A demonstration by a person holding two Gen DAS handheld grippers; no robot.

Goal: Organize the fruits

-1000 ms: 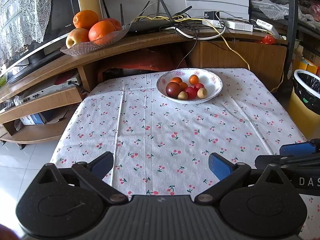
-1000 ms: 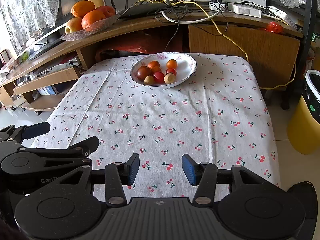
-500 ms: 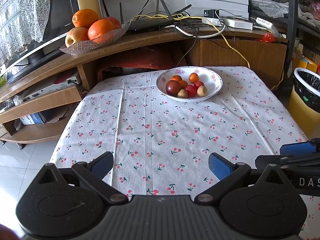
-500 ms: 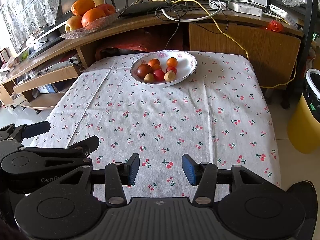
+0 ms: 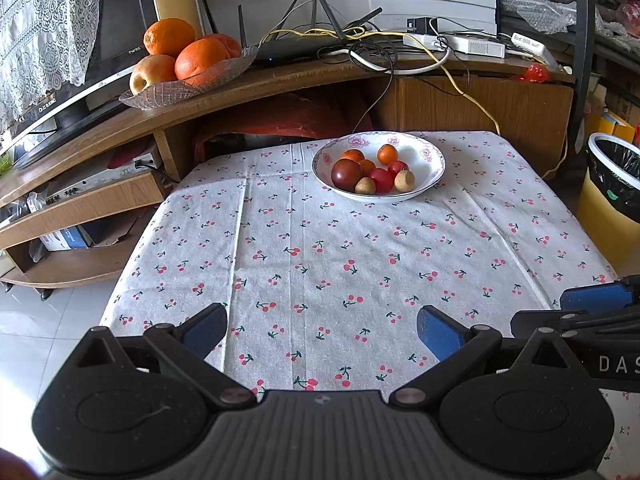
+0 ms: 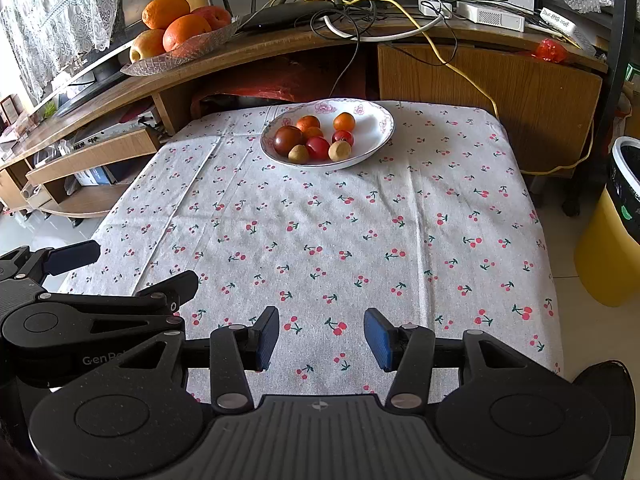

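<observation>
At the worktop's (image 6: 320,220) far edge, bowl (image 6: 376,136) holds small fruits (image 6: 318,147): light, round, likely soft; grip across widest part, gently. Left tongs (image 5: 320,326) and right tongs (image 6: 322,338) both agape, empty.

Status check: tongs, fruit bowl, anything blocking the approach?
Left tongs open, empty. Right tongs open, empty. Fruit bowl untouched at table's far edge. Bare tablecloth between, nothing blocking.

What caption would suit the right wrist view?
Open right gripper faces a white bowl of small fruits on a cherry-print tablecloth.
</observation>
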